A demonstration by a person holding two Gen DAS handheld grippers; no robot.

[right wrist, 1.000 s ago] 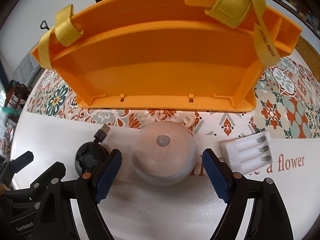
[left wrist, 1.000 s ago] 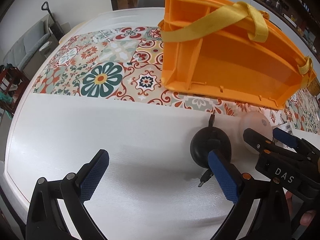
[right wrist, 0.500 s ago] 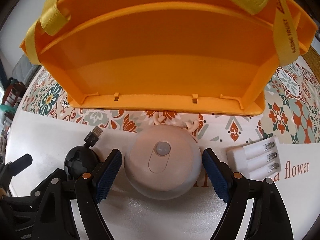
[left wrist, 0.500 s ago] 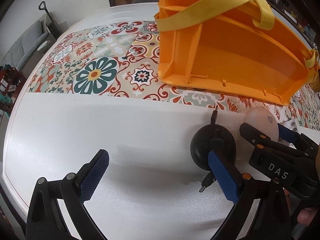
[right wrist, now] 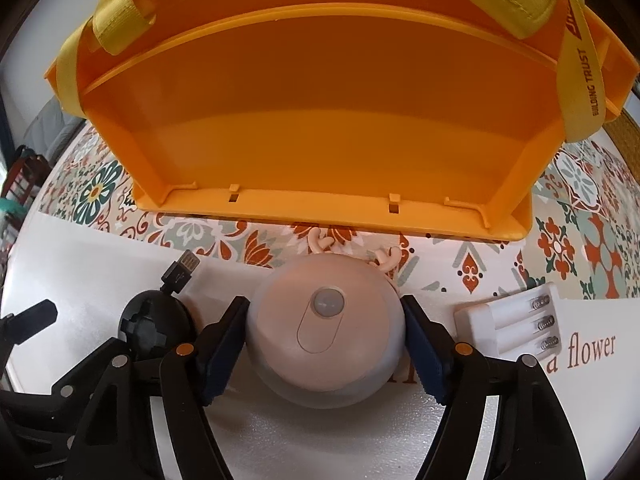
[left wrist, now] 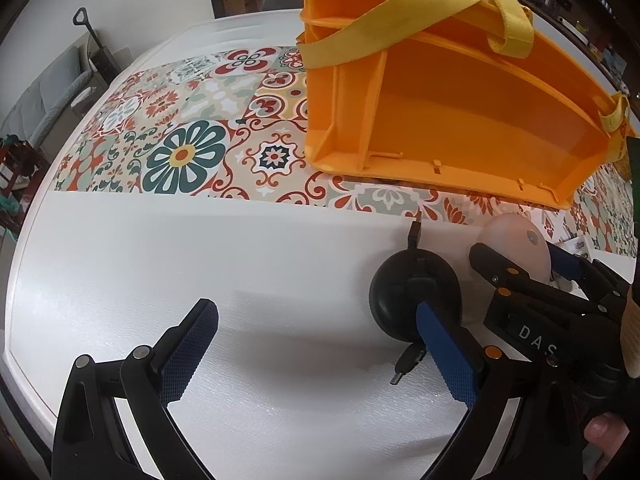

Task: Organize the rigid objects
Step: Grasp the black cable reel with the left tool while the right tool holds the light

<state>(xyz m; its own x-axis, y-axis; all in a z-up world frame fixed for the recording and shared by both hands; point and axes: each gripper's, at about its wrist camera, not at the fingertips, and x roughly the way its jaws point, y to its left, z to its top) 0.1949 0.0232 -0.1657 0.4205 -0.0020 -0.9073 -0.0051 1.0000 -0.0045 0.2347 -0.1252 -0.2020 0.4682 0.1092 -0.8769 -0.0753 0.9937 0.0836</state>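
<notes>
The round, pale pink plastic night light [right wrist: 326, 330], a smooth dome with small antlers at its far edge and an oval button plate on top, sits on the white bench [left wrist: 240, 260] just in front of the orange plastic tote tray [right wrist: 320, 120]. We have it between the blue pads of our right claw [right wrist: 325, 344], whose jaws have just been closing: both pads now appear to touch the widest part of the dome, left and right, so we judge the grip as made or very nearly made.

We expect the light to be stiff and light, but its rounded, glossy shell looks slippery, so the pads should sit at or just below the widest line; higher up, they could slide off. The antlers look delicate, and we would keep the pads away from them.

Just left of the light lies a round black puck-like gadget [right wrist: 154, 326] with a short USB cable. To the right, a white battery holder [right wrist: 516, 324] rests near printed lettering. Our left claw [left wrist: 316, 352] hangs with its jaws wide apart over bare bench, holding nothing, its right pad in front of the black gadget in the left wrist view. Beyond lies a runner [left wrist: 180, 128] in a patterned tile print, on which the tote tray, with its yellow fabric straps [left wrist: 432, 4], stands empty as far as we see.
</notes>
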